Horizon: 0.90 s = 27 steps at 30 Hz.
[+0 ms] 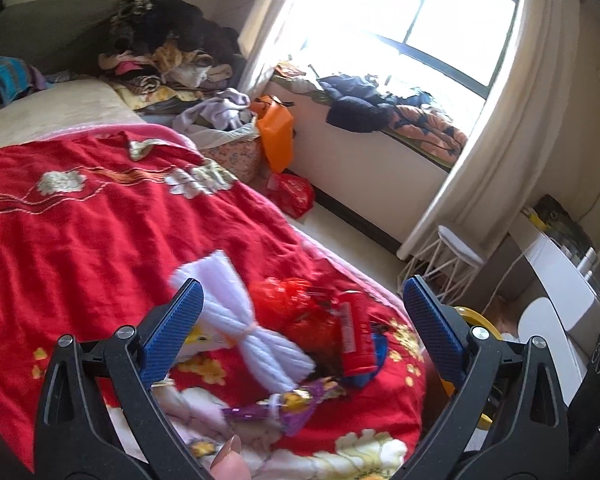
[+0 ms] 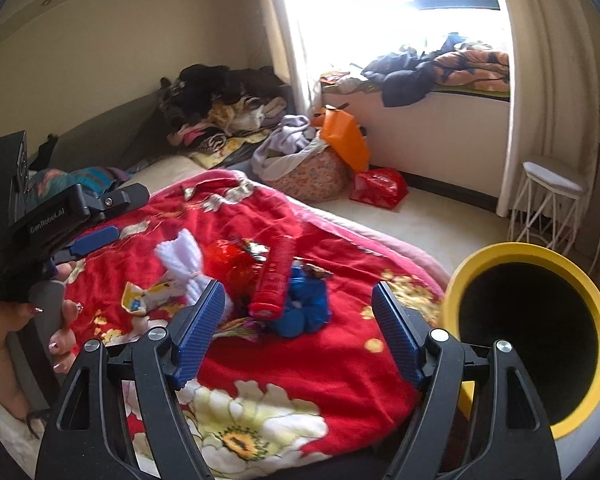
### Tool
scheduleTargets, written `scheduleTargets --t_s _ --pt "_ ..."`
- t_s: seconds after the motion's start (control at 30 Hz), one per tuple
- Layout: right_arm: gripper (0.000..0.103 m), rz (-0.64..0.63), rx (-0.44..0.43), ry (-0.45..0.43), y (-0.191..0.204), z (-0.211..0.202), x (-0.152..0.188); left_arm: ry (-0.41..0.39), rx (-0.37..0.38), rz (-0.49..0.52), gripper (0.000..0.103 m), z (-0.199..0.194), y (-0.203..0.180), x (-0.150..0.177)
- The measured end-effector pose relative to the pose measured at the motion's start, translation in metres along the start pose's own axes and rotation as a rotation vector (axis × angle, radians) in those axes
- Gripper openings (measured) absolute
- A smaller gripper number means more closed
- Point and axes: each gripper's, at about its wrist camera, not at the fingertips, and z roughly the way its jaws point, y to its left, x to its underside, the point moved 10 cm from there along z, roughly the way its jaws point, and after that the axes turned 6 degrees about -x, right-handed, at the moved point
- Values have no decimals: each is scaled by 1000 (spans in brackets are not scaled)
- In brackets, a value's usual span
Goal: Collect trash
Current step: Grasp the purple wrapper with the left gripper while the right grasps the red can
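Here the trash is heaped near the bed's foot corner, just beside the yellow bin. The red tube lies with its long axis running away from the right gripper, straight ahead between wide-open, empty jaws. The left gripper, equally open and empty, is aimed there too; the right is judged nearer.

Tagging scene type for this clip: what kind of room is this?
Almost certainly a home bedroom: a bed under a red floral blanket, piled clothes by the wall, and a curtained window. Trash lies on the blanket beside a yellow-rimmed bin.
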Motion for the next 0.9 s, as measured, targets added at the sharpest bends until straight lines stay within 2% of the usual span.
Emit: scheduleTargets --t_s 0.27,0.47,0.53,0.63,0.73,0.9 --pt "73 -9 -41 57 12 33 3 26 -29 3 92 -7 29 10" --pt "61 4 -74 106 15 56 7 80 -7 49 92 -7 30 34" --pt "54 20 -85 119 12 64 7 111 13 78 92 -5 26 44" --pt "47 41 -105 146 10 73 8 191 47 120 82 3 22 64" --pt "43 42 -119 177 10 85 10 253 74 138 78 11 19 81" --pt "39 82 -144 223 7 101 18 305 84 164 72 22 17 100"
